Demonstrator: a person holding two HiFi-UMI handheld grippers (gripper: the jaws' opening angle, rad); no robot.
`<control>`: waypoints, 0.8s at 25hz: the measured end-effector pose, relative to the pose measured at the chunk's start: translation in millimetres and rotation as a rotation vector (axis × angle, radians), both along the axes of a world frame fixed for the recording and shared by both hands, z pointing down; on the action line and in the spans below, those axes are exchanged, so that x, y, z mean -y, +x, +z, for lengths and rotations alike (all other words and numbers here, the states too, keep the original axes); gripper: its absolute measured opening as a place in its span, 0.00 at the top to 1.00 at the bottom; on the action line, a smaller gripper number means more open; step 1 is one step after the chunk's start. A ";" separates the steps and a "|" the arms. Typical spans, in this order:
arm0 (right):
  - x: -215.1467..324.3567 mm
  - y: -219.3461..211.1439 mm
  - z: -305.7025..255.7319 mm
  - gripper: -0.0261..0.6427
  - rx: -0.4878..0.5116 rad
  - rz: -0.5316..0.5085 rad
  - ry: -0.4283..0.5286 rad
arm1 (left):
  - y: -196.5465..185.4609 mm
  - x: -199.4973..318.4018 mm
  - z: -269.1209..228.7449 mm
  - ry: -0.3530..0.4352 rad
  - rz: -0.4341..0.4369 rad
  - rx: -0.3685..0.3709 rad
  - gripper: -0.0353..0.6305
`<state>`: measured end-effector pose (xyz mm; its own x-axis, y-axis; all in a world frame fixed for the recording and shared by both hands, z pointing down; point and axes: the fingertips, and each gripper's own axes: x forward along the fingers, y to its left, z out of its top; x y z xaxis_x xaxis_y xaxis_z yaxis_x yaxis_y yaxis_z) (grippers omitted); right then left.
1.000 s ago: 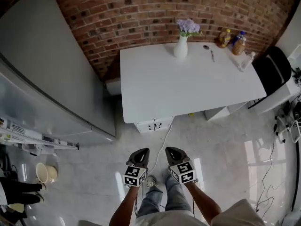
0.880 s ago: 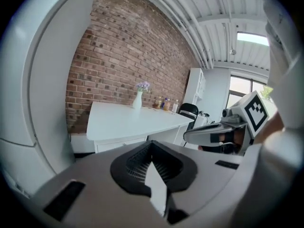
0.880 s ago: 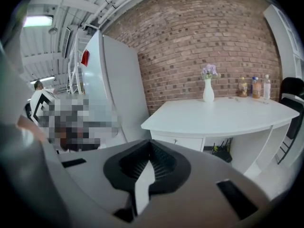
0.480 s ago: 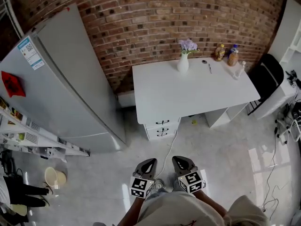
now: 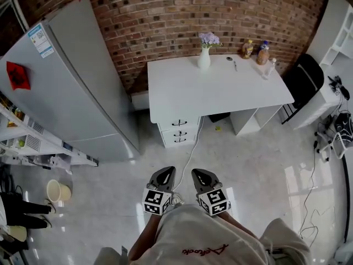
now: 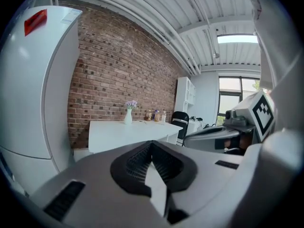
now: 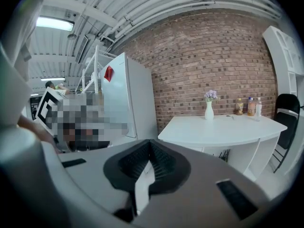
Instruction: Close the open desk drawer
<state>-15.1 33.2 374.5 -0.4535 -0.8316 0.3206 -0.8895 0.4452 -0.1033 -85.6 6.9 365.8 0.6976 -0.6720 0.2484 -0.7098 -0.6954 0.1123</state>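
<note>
Task thing: the drawer stack (image 5: 178, 132), under the left end of the desk (image 5: 220, 95), just above the middle of the head view. It has three fronts with dark handles, one over another. From this far and this steep they look about flush. No front plainly sticks out, though a small gap can't be ruled out. So the scene fits either a drawer already pushed in or one barely out that this view is too small to show. Neither gripper view shows the drawer fronts, only the desk top.

The left gripper (image 5: 165, 175) and right gripper (image 5: 199, 175) sit side by side at lower centre, close to the person's body. Both are well apart from the desk, with bare floor (image 5: 248, 164) between, so nothing is within reach. They point toward the desk and slightly down.

The left gripper's fingers (image 6: 137, 161) are pressed together with nothing between them. The right gripper's fingers (image 7: 135, 161) are the same, closed and empty. Judgement: closed tips suit shoving a drawer front, which needs no grasp.

A vase (image 5: 204, 58) and bottles (image 5: 255, 51) stand at the desk's far edge by the brick wall (image 5: 165, 15), away from the drawers. A white cable (image 5: 191, 158) runs across the floor from the stack toward the person. The fridge (image 5: 71, 81) is at the left of the frame.
</note>
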 end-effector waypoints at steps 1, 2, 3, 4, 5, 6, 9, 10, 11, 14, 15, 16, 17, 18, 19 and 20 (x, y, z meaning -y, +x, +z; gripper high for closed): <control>-8.0 6.0 0.3 0.93 -0.002 -0.006 0.004 | 7.2 -6.5 -0.4 0.006 -0.005 0.002 0.93; -15.7 12.2 -0.2 0.93 -0.005 -0.009 0.009 | 14.2 -13.3 -0.9 0.010 -0.010 0.001 0.93; -24.1 17.7 -0.7 0.93 -0.007 -0.011 0.014 | 20.0 -21.1 -1.3 0.012 -0.016 -0.002 0.93; -32.8 22.1 -0.9 0.94 -0.009 -0.013 0.018 | 24.7 -29.5 -1.2 0.011 -0.023 -0.008 0.93; -40.7 25.7 -0.5 0.93 -0.012 -0.015 0.023 | 28.7 -37.6 -0.6 0.009 -0.029 -0.013 0.93; -47.4 29.0 0.0 0.94 -0.014 -0.017 0.026 | 32.7 -44.8 0.2 0.008 -0.034 -0.015 0.93; -68.0 38.9 2.6 0.94 -0.015 -0.022 0.025 | 44.3 -67.6 1.3 0.001 -0.050 -0.027 0.93; -74.5 41.7 3.5 0.94 -0.016 -0.023 0.023 | 47.2 -74.6 1.7 -0.003 -0.055 -0.030 0.93; -79.1 44.3 3.6 0.94 -0.015 -0.023 0.023 | 49.9 -79.8 1.6 -0.006 -0.058 -0.033 0.93; -88.2 46.9 3.7 0.94 -0.016 -0.024 0.025 | 53.0 -90.2 2.7 -0.009 -0.059 -0.034 0.93; -91.1 46.7 3.8 0.94 -0.016 -0.025 0.026 | 52.7 -93.1 3.8 -0.011 -0.061 -0.035 0.93; -93.5 47.1 3.3 0.94 -0.015 -0.026 0.027 | 52.7 -95.4 4.6 -0.011 -0.060 -0.035 0.93; -94.8 48.0 2.1 0.94 -0.012 -0.024 0.030 | 53.3 -96.8 4.9 -0.008 -0.057 -0.034 0.93; -95.2 49.2 0.2 0.94 -0.010 -0.021 0.033 | 54.2 -97.5 4.6 -0.004 -0.054 -0.030 0.93; -95.2 50.0 -1.9 0.94 -0.010 -0.018 0.039 | 55.1 -97.8 3.7 0.002 -0.050 -0.027 0.93; -95.1 50.2 -3.8 0.94 -0.010 -0.016 0.045 | 55.7 -97.8 2.5 0.006 -0.045 -0.025 0.93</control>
